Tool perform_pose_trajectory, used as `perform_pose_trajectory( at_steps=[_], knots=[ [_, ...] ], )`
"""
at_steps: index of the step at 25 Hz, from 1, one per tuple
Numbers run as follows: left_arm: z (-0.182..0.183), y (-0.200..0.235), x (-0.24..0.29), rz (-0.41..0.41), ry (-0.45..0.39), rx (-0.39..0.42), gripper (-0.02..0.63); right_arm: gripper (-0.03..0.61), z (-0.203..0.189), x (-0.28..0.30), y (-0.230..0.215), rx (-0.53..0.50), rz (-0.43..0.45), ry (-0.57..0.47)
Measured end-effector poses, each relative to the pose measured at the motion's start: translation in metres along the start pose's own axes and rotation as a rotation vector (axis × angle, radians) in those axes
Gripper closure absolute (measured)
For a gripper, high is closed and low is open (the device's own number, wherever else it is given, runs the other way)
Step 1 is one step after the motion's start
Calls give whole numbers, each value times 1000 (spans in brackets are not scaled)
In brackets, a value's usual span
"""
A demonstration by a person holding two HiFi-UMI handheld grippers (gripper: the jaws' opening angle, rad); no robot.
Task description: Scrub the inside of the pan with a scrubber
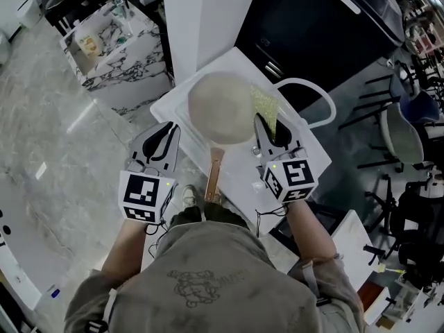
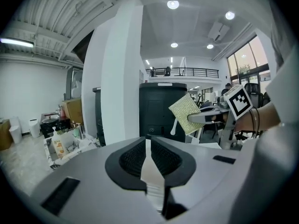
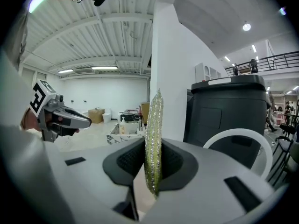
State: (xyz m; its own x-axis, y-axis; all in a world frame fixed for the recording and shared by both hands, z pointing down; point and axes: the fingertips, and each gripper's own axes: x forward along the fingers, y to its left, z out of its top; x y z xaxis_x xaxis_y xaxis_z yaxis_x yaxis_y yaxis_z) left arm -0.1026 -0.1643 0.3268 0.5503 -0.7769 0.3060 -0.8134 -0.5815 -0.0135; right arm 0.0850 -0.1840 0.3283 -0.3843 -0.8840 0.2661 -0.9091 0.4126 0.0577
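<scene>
In the head view a round pan (image 1: 222, 108) with a pale inside sits on a white table (image 1: 239, 180). Its wooden handle (image 1: 214, 175) points back toward me. My right gripper (image 1: 263, 125) hovers at the pan's right rim, shut on a yellow-green scrubber (image 1: 264, 105) that sticks out past its jaws. The right gripper view shows that scrubber (image 3: 153, 139) edge-on between the pads. My left gripper (image 1: 168, 129) is left of the pan near the table's edge, its jaws shut with nothing between them, as the left gripper view (image 2: 147, 146) confirms. That view also shows the scrubber (image 2: 185, 112).
Behind the table rises a white pillar (image 1: 201, 12) with a black cabinet (image 1: 312, 26) beside it. A white ring-shaped chair back (image 1: 318, 96) is at the table's right. A marble-patterned box (image 1: 121, 54) with bottles stands on the floor at the left.
</scene>
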Motion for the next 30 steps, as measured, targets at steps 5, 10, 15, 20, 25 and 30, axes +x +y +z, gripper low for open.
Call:
perform_pose_trajectory(
  at_steps=[5, 10, 15, 20, 25, 30],
  knots=[
    [-15, -18, 26, -36, 62, -28, 584, 505, -21, 33, -16, 4, 25, 35],
    [-42, -49, 49, -121, 157, -67, 476, 505, -49, 64, -29, -3, 39, 86],
    [-90, -78, 65, -203, 290, -129, 389, 505, -84, 97, -37, -12, 56, 145],
    [-143, -101, 75, -248, 423, -204, 360, 505, -122, 130, -45, -51, 62, 212],
    [-186, -117, 78, -290, 530, -296, 351, 505, -162, 160, -48, -123, 71, 281],
    [-215, -129, 78, -312, 604, -357, 348, 505, -206, 182, -58, -222, 61, 387]
  ],
)
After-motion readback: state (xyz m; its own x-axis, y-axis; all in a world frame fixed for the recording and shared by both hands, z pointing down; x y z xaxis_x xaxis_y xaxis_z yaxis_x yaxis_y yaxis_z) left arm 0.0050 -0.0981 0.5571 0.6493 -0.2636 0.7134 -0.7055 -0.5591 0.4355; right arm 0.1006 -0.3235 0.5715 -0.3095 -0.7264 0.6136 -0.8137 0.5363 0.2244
